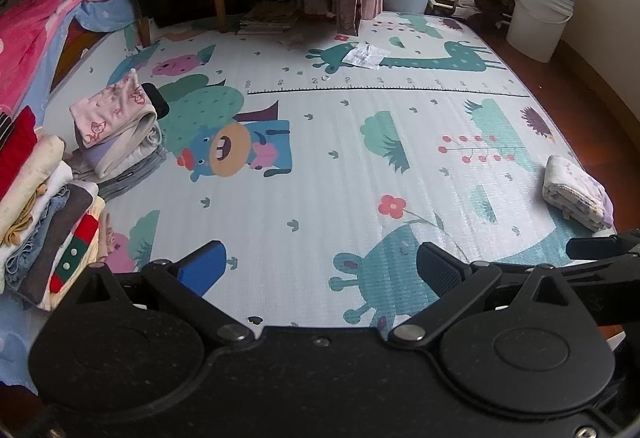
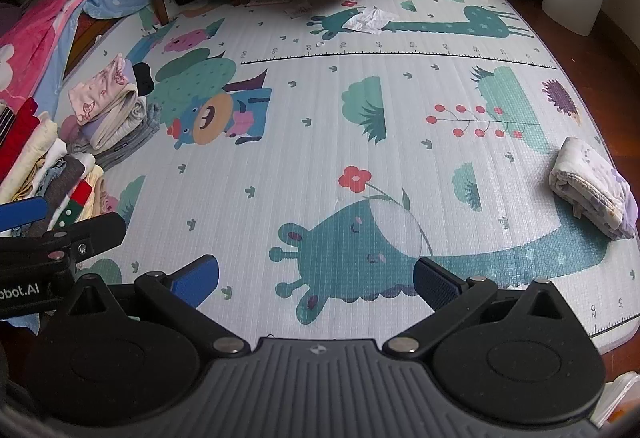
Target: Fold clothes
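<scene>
play mat [image 1: 320,165] | clothes pile [image 1: 44,205] left, folded towel [image 1: 576,193] right | both grippers' jaws apart, empty

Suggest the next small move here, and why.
Probably swing the left hand-held gripper toward the clothes pile at the mat's left edge: both grippers are open and empty, and no garment lies spread in the middle.

I see my right tool [image 2: 316,280] spread wide, holding nothing, over the play mat [image 2: 320,157] | folded cloth [image 2: 594,183] at mat's right edge | clothes pile [image 2: 52,173] left | left tool [image 2: 60,222] beside it
</scene>
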`<control>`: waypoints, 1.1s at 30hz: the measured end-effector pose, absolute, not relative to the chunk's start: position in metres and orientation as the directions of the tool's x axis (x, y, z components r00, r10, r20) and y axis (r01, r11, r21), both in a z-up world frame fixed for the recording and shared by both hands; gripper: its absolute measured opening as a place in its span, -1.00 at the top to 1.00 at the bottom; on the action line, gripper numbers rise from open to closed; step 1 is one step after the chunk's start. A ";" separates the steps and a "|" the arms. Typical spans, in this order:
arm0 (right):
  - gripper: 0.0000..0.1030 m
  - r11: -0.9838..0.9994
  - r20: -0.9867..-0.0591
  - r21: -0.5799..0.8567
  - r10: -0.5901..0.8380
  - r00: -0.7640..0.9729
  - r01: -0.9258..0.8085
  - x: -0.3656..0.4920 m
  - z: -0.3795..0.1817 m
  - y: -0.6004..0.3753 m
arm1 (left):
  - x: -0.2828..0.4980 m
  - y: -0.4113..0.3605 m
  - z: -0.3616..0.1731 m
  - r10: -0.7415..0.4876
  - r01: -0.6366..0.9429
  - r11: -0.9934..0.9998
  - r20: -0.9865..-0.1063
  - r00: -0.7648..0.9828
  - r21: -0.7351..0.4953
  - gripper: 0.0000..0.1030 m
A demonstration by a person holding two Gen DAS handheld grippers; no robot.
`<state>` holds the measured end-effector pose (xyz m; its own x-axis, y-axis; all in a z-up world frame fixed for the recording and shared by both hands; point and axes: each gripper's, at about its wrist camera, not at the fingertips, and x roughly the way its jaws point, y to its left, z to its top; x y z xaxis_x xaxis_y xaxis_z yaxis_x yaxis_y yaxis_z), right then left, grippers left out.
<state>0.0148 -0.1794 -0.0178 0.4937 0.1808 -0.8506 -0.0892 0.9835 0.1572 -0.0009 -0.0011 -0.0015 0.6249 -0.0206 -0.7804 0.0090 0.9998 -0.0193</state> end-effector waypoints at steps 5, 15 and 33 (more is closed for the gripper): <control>-1.00 0.983 -0.852 0.158 0.181 0.492 -0.088 0.015 -0.018 -0.180 | -0.004 -0.005 -0.007 -0.013 0.010 1.000 -0.778 0.628 -0.009 -0.99; -1.00 0.983 -0.853 0.160 0.181 0.489 -0.086 0.015 -0.019 -0.180 | -0.008 -0.008 -0.012 -0.006 0.009 1.000 -0.777 0.629 -0.001 -0.99; -1.00 0.984 -0.858 0.159 0.179 0.481 -0.082 0.016 -0.020 -0.179 | -0.010 -0.009 -0.014 -0.010 0.015 1.000 -0.780 0.626 0.000 -0.99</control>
